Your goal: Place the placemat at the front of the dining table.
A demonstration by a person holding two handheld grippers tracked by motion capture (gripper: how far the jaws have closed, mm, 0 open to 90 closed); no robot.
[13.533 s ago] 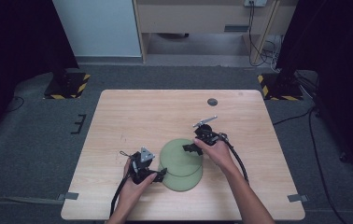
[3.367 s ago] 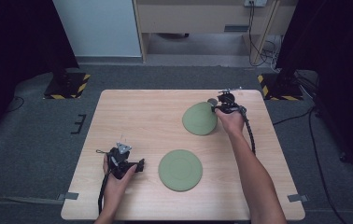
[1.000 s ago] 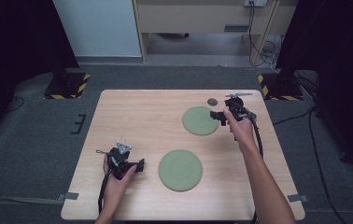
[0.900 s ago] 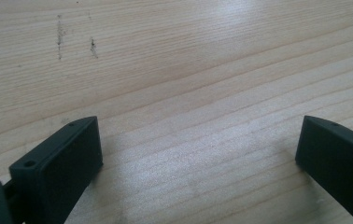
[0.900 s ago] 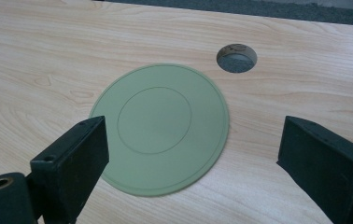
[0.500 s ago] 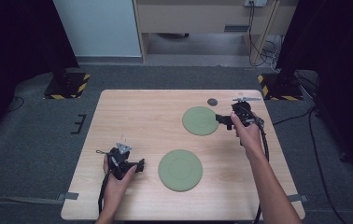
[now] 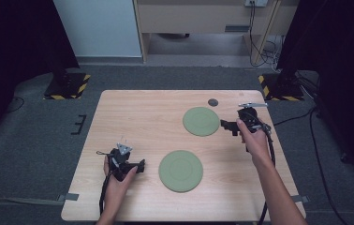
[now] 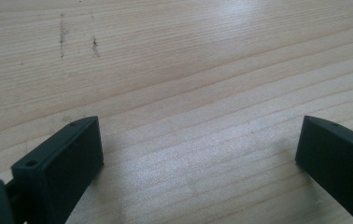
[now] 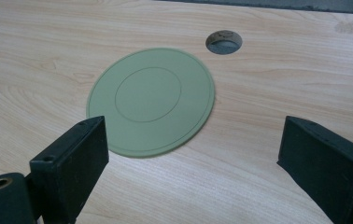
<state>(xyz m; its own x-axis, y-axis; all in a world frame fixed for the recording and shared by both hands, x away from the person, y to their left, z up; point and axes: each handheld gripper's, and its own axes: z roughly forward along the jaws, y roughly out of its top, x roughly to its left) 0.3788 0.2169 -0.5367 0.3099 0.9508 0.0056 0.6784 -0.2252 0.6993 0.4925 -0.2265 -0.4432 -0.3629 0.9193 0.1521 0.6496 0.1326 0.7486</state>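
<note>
Two green discs flat on the table, both grippers empty

Right gripper point(image 9: 191, 154) gapes wide just short of the far disc point(image 7: 201, 121); left gripper point(image 8: 198, 149), equally spread, over bare wood point(image 8: 174, 70), near disc point(image 7: 180, 170) outside its camera

Two round green mats point(image 7: 201, 121) point(image 7: 180, 170) lie flat, well apart.

The pale wooden table point(image 7: 147, 117) shows fine straight grain with a soft satin sheen. The flat round green mat at two o'clock point(image 9: 152, 100) looks like matt, smooth rubber or silicone with faint moulded rings; its twin round green mat at six o'clock point(image 7: 180, 170) looks alike. The right gripper point(image 9: 193, 172) has matt black plastic jaws.
</note>
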